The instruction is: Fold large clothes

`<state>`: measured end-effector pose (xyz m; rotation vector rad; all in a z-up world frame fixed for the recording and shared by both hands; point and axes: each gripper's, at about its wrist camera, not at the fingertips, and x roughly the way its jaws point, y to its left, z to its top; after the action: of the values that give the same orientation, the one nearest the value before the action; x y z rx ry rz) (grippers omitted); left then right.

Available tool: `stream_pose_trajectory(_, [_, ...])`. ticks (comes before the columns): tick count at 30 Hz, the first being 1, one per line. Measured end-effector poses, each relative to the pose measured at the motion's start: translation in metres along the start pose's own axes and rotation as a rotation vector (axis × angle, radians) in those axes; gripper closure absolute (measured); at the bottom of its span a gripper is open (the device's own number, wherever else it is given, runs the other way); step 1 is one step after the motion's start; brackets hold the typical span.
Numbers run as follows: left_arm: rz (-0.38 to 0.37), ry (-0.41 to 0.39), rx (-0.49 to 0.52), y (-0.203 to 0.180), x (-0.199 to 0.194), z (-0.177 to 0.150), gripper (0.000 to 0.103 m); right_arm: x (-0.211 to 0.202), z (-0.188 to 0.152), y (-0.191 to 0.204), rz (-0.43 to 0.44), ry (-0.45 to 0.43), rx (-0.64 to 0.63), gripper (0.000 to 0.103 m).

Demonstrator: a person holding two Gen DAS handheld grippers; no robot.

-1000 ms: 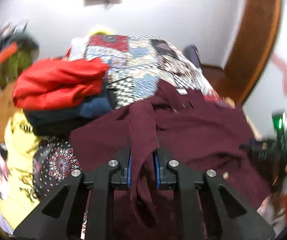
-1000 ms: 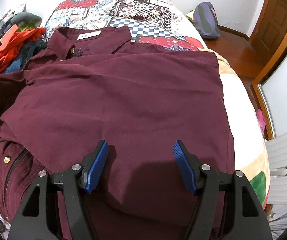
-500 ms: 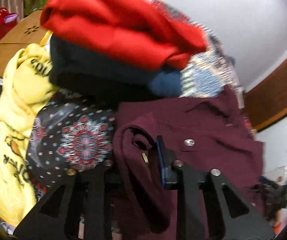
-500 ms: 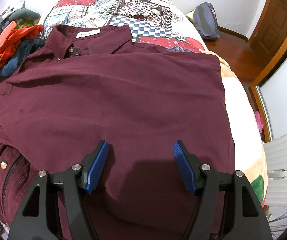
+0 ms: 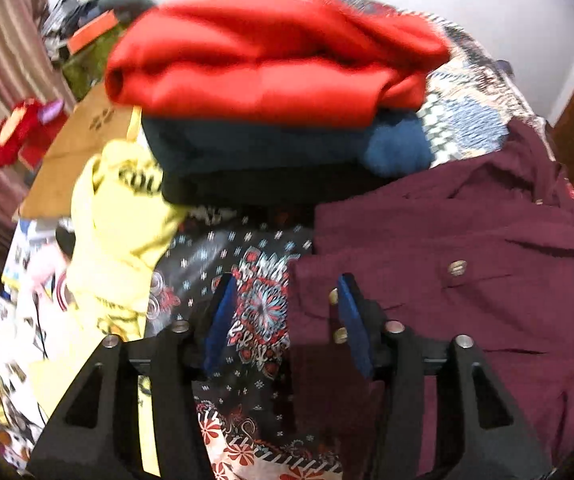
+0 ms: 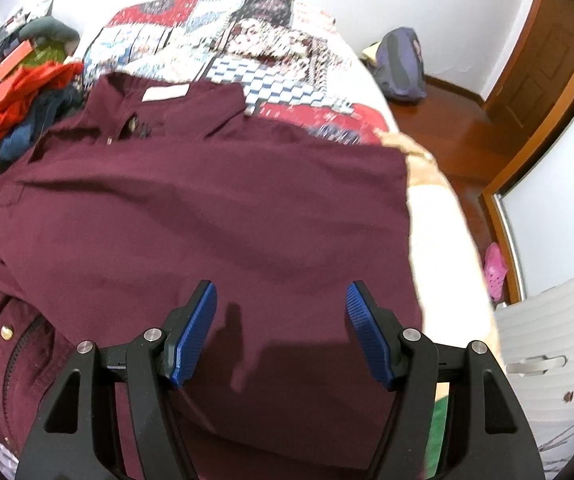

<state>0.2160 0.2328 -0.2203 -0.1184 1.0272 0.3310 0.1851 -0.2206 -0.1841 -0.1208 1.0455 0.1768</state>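
A large maroon button shirt (image 6: 215,216) lies spread on the patterned bedspread (image 6: 271,80), collar at the far side. It also shows in the left wrist view (image 5: 467,264), where its left edge lies folded in. My left gripper (image 5: 283,308) is open and empty, its right finger over the shirt's edge and its left finger over the bedspread. My right gripper (image 6: 281,312) is open and empty, hovering over the shirt's near hem.
A pile of folded clothes, red (image 5: 271,56) on top of blue (image 5: 287,148), sits left of the shirt. A yellow garment (image 5: 119,216) lies nearer the bed's left edge. A backpack (image 6: 401,64) sits on the wooden floor by the door (image 6: 543,52).
My left gripper has let go of the maroon sleeve and opened, after carrying it leftward and down. The right gripper stayed open over the hem, shifting slightly.
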Motion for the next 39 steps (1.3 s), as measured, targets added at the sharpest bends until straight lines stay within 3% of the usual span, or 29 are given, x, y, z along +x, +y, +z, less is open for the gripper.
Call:
stream_pose_trajectory(3, [-0.036, -0.061, 0.042, -0.012, -0.021, 0.012, 0.041, -0.007, 0.010, -0.016, 0.006, -0.026, 0.028, 0.039])
stream_pose_trajectory(8, [-0.159, -0.133, 0.098, -0.051, -0.040, 0.043, 0.030, -0.008, 0.031, -0.047, 0.024, -0.048, 0.095, 0.039])
stream_pose_trajectory(14, [-0.244, -0.088, 0.171, -0.111, -0.009, 0.078, 0.030, 0.023, 0.051, -0.076, 0.059, -0.007, 0.156, 0.039])
stream_pose_trajectory(17, [-0.242, -0.032, 0.235, -0.145, 0.022, 0.087, 0.030, 0.047, 0.057, -0.085, 0.079, 0.025, 0.173, 0.039])
stream_pose_trajectory(21, [-0.156, 0.026, 0.359, -0.182, 0.070, 0.089, 0.030, 0.084, 0.060, -0.101, 0.097, 0.083, 0.207, 0.039])
stream_pose_trajectory(25, [-0.106, 0.058, 0.388, -0.194, 0.104, 0.091, 0.030, 0.110, 0.061, -0.116, 0.170, 0.121, 0.252, 0.040])
stream_pose_trajectory(27, [-0.131, 0.052, 0.354, -0.191, 0.108, 0.094, 0.029, 0.113, 0.063, -0.119, 0.249, 0.089, 0.270, 0.057])
stream_pose_trajectory(28, [-0.145, 0.056, 0.331, -0.188, 0.110, 0.097, 0.029, 0.113, 0.064, -0.119, 0.280, 0.076, 0.266, 0.071])
stream_pose_trajectory(31, [-0.159, 0.065, 0.277, -0.182, 0.118, 0.104, 0.026, 0.113, 0.073, -0.111, 0.257, 0.049, 0.205, 0.085])
stream_pose_trajectory(35, [-0.166, 0.072, 0.227, -0.179, 0.123, 0.110, 0.026, 0.115, 0.088, -0.109, 0.228, 0.033, 0.194, 0.088])
stream_pose_trajectory(39, [-0.150, 0.063, 0.231, -0.176, 0.108, 0.107, 0.026, 0.114, 0.096, -0.094, 0.133, 0.063, 0.132, 0.083])
